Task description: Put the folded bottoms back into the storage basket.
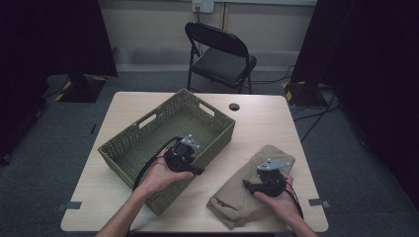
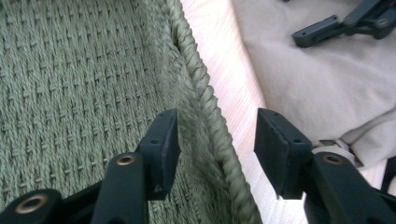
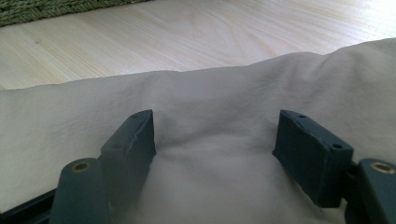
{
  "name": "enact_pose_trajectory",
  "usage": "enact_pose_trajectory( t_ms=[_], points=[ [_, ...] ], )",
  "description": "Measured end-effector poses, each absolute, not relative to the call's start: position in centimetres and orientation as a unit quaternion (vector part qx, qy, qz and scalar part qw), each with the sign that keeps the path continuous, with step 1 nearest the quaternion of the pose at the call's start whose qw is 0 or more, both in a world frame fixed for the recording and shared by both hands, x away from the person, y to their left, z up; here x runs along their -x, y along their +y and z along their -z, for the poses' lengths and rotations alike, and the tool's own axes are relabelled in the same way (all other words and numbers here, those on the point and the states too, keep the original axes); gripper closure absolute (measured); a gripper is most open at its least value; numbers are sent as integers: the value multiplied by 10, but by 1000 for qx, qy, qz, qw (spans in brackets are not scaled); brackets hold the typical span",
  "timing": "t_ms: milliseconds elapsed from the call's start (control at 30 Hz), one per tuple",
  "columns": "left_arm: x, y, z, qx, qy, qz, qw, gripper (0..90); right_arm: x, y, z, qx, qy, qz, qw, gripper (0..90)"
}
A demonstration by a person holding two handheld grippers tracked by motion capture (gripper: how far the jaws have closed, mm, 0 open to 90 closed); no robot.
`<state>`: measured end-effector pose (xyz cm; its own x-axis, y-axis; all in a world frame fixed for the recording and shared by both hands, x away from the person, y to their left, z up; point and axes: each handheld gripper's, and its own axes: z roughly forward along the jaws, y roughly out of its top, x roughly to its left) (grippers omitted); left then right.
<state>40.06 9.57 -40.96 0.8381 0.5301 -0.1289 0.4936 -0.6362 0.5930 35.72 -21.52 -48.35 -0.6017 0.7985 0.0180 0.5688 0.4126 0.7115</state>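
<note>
One green woven basket point(image 1: 148, 143) and one tan cloth point(image 1: 237, 197) lie on the pale wood worktop point(image 1: 262, 123). The left claw point(image 2: 217, 140) straddles the basket rim, released; the right claw point(image 3: 215, 144) is spread on the cloth. One folding chair point(image 1: 222, 54) stands on grey carpet.

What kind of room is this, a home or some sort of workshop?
Most likely a lab or recording room, not a home. A bare wooden table stands on grey carpet, black curtains hang at both sides, cables run over the floor, and one folding chair stands behind.
</note>
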Motion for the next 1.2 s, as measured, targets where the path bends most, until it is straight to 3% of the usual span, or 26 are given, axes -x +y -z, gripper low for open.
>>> enact_pose_trajectory(
  t_ms=[1200],
  points=[
    [-425, 66, 412, -918, 253, -24, 306, 709, -358, -215, 483, -413, 826, -347, 164, 275]
  ],
)
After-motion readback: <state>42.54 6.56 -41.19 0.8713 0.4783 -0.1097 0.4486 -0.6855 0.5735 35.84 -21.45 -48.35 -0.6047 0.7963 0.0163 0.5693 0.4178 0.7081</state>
